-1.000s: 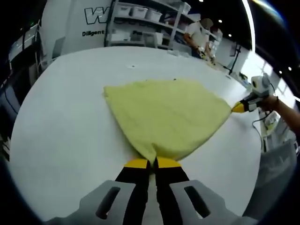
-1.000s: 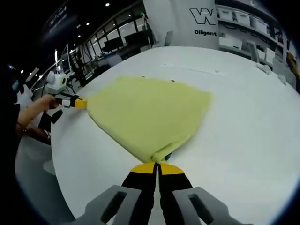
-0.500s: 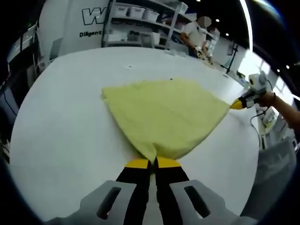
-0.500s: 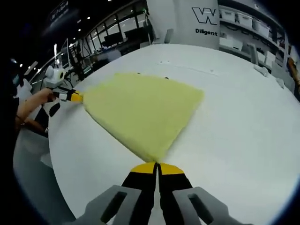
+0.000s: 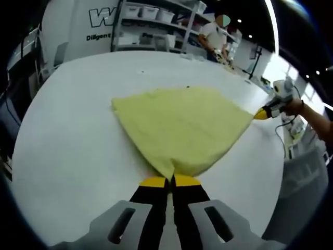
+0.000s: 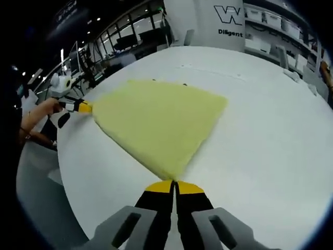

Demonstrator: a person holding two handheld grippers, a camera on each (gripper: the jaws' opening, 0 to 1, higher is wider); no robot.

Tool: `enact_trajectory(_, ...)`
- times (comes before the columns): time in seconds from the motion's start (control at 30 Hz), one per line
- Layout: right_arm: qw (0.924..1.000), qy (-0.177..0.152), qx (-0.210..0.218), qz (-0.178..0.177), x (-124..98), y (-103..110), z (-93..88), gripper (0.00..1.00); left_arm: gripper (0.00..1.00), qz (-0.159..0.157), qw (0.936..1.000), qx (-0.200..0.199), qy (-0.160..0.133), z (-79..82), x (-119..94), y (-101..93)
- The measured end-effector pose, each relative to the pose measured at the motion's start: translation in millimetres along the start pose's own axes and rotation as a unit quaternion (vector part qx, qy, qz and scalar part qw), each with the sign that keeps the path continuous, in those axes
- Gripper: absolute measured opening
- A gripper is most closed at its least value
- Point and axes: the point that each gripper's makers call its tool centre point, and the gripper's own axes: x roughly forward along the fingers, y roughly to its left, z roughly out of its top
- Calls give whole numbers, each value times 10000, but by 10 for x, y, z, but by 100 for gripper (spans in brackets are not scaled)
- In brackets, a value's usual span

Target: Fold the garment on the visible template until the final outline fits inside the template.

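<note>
White table (image 5: 67, 151) carries a yellow garment (image 5: 182, 130) spread flat near its middle, one far corner free. Left gripper (image 5: 170, 180): jaws pressed together, pinching the garment's near corner. Right gripper (image 6: 174, 183): jaws closed on the opposite corner, toward the table's edge. Shelving (image 5: 156, 26) and a person (image 5: 216, 36) stand beyond the far edge.

The left gripper (image 5: 170, 180) has its jaws pressed together, reaching forward low; the right gripper (image 6: 174, 184) is likewise closed; a hand (image 6: 46, 108) holds the left gripper at the far side.
</note>
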Motion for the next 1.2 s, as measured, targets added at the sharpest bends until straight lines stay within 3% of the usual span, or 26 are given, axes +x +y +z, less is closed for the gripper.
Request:
enact_trajectory(0.5,9999,73,-43,93,-60,190,-131,0,0,-34,9999,-130,-13,-167,-125,-20)
enact_trajectory(0.8,9999,98,-123,36,-30,145,-136,0,0,14,10000,-55,28,-184,-125,-27)
enact_trajectory(0.9,10000,12,36,-48,-30,126,-100,0,4,122,9999,-36,35,-186,-132,9)
enact_trajectory(0.97,10000,-9,66,-23,-49,143,-84,0,12,150,9999,-29,-46,-167,-151,21)
enact_trajectory(1.03,9993,-165,339,-70,-71,152,-23,12,25,95,9998,-148,-111,-144,-181,6)
enact_trajectory(1.13,9984,-330,463,-19,-122,221,63,38,37,161,9994,-154,-282,-66,-272,-21)
enact_trajectory(1.2,9981,-432,433,-36,-164,253,109,46,46,237,9990,-152,-333,-36,-328,-35)
